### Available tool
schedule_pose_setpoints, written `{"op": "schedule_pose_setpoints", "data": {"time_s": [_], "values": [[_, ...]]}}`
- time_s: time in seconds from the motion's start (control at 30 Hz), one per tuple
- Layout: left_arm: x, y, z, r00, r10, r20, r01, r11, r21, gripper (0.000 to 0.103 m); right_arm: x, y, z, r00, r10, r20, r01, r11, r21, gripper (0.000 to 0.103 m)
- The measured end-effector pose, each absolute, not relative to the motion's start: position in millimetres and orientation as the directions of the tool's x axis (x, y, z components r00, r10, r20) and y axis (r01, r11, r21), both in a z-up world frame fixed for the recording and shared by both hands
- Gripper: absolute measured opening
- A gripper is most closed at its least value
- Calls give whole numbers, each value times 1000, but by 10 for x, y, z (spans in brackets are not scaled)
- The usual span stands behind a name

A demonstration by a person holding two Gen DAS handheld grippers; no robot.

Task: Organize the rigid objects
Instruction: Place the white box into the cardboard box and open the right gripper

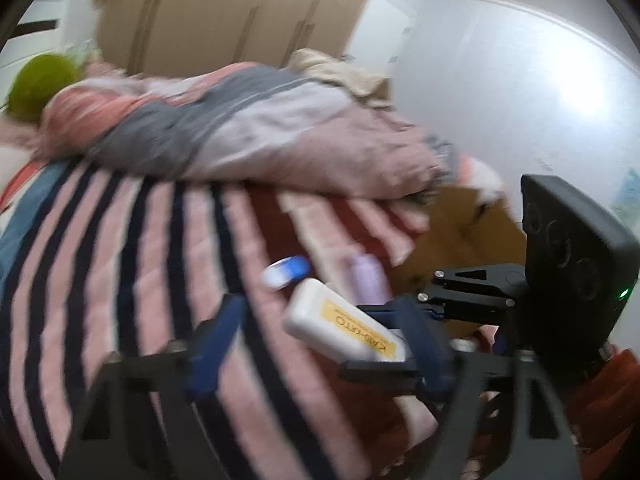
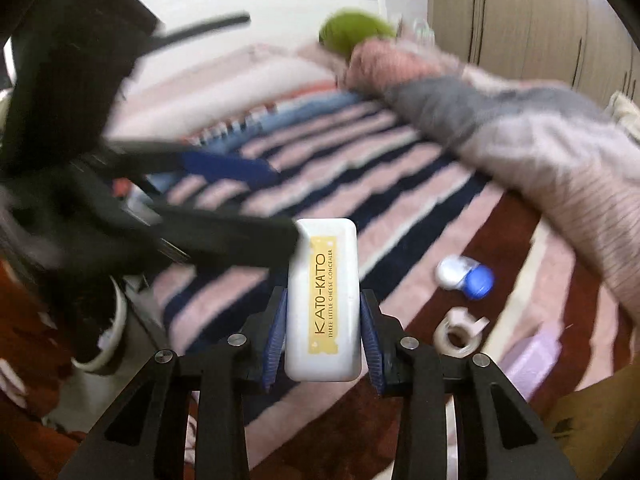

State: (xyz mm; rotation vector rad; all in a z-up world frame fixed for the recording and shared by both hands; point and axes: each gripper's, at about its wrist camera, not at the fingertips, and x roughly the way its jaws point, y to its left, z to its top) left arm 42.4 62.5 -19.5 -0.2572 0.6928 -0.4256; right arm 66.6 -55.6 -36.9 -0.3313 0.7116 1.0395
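My right gripper is shut on a white concealer case with a yellow KATO-KATO label, held above the striped bedspread. The case also shows in the left wrist view, with the right gripper around it. My left gripper is open and empty, its blue-padded fingers spread; its far finger reaches beside the case. It crosses the right wrist view from the left, blurred. A blue-and-white small container lies on the bed, also in the left wrist view.
A tape dispenser and a lilac box lie on the bed at right. A crumpled pink-grey quilt covers the far side. A green ball sits by the headboard. A brown cardboard box stands beside the bed.
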Motion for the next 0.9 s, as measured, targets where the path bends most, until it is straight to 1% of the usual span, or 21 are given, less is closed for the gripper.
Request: {"op": "schedule_pose_setpoints", "data": {"time_s": [0.07,0.1,0.13,0.17,0.2,0.33,0.47,0.6,0.77,0.8,0.83,0.87,0.9], "values": [[473,449,-57,682,-497,-536,346,865,-363,53,658,-769,-149,339,694,-635,-862,500,86,31],[493,371,-3,680,-510,-527,367,859,-357,46,666,-843,-83,353,698,-623,-854,512,90,31],[527,230,77,677,-524,-517,397,851,-343,44,679,-958,-15,372,699,-611,-843,529,92,31],[550,132,122,679,-521,-517,407,853,-326,40,701,-1067,39,391,697,-601,-833,546,92,31],[602,-18,184,675,-528,-515,431,849,-306,38,713,-1207,91,415,692,-590,-819,567,89,31],[812,-540,304,634,-573,-519,508,815,-279,38,780,-1663,168,481,660,-576,-764,638,93,31],[1078,-1117,351,566,-616,-548,584,769,-262,38,891,-2183,182,541,601,-588,-686,720,104,31],[1297,-1606,321,483,-643,-594,643,721,-258,38,1011,-2632,134,571,526,-630,-604,789,110,31],[1479,-1996,197,424,-622,-658,668,706,-236,38,1070,-2942,7,597,422,-682,-526,848,64,31],[1493,-2046,187,421,-612,-670,670,707,-225,41,1067,-2956,-20,605,401,-688,-516,855,45,31],[1493,-2077,185,420,-604,-678,673,708,-214,47,1046,-2965,-31,619,373,-691,-505,863,14,31],[1490,-2090,189,426,-596,-680,675,710,-200,69,1037,-2967,-38,640,340,-689,-486,874,-20,31],[1473,-2060,198,444,-590,-674,670,718,-188,85,1025,-2977,-42,660,304,-687,-465,884,-56,34]]}}
